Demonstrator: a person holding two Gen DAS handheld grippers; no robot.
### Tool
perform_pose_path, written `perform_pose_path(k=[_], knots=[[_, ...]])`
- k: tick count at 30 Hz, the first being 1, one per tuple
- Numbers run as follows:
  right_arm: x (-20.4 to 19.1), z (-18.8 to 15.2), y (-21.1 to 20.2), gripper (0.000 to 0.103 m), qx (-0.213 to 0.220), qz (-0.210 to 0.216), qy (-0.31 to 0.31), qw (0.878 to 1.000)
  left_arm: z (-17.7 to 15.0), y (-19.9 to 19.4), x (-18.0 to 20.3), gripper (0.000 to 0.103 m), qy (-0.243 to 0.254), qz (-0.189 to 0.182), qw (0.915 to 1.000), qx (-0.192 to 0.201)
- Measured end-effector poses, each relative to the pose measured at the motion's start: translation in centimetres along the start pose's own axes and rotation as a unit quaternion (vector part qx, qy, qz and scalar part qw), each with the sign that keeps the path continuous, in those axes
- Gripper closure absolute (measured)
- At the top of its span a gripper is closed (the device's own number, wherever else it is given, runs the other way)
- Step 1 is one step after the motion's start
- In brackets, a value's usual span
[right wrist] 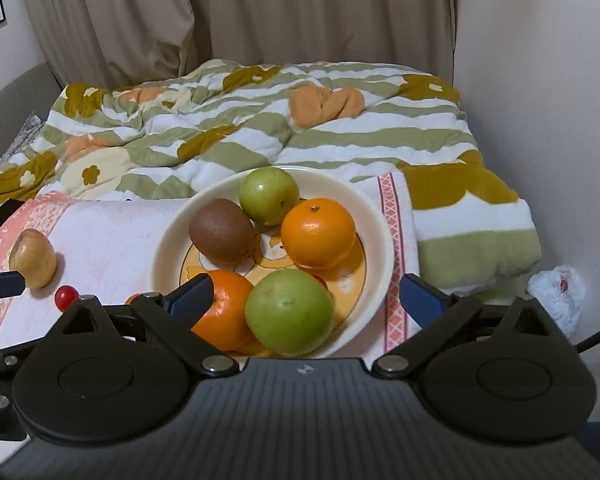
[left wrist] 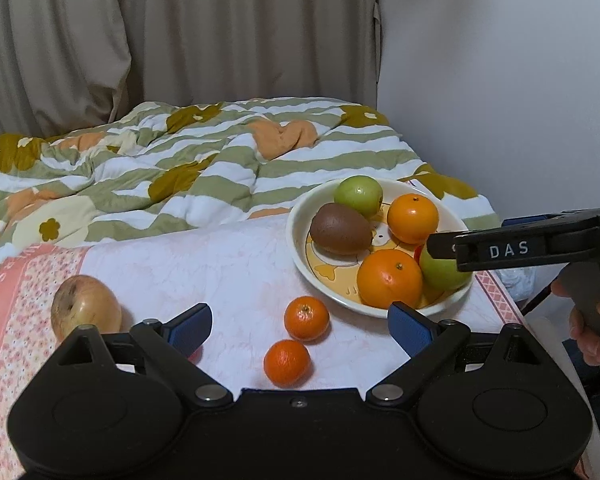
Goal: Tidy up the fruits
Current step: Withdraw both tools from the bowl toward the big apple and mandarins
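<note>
Bowl (right wrist: 380,240) held five fruits; two mandarins (left wrist: 306,318) and an apple (left wrist: 86,307) lay on the cloth. Left gripper (left wrist: 300,326) gaped around the mandarins, right gripper (right wrist: 306,296) released over the bowl (likely mid-collection). Next: close on a mandarin.

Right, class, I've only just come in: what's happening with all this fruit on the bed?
A person holding a gripper in each hand is gathering fruit into a cream bowl. It already holds a kiwi, two green apples and two oranges. The right gripper hangs open over the bowl, gripping nothing. The left gripper is open too, near two small tangerines on the pink cloth. A yellowish apple and a small red fruit also lie outside.
</note>
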State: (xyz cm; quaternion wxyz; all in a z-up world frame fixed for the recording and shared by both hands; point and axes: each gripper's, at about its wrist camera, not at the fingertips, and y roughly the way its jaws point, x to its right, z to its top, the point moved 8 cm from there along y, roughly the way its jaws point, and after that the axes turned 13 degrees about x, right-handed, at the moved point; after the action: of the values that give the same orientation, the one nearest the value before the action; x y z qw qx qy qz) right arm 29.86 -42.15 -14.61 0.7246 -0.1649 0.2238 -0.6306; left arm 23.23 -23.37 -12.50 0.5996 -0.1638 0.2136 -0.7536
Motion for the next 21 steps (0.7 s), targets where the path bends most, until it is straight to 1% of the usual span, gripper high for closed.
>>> perform_pose_path(k=[5,10,13,17,21], knots=[[0.1,0.4,-1.4,0.000,0.008,0.000,0.002,1.000,0.1,-1.3,0.2,0.006,-0.003,0.006,0.9999,0.009],[-0.5,1.1,-3.9,0.000,0.022,0.003,-0.013,1.000,0.5,-3.1,0.3,0.006,-0.007,0.013,0.9996,0.024],[-1.0,1.5,-5.4,0.000,0.022,0.009,-0.016,1.000,0.8,-4.6,0.0,0.006,-0.010,0.021,0.9991,0.034],[-2.2,2.1,-7.4,0.000,0.025,0.018,-0.025,0.999,1.1,-6.8,-0.8,0.006,-0.019,0.036,0.9980,0.047],[-3.7,2.6,-9.4,0.000,0.031,0.021,-0.030,0.999,1.5,-8.9,-2.5,0.006,-0.027,0.052,0.9967,0.056]])
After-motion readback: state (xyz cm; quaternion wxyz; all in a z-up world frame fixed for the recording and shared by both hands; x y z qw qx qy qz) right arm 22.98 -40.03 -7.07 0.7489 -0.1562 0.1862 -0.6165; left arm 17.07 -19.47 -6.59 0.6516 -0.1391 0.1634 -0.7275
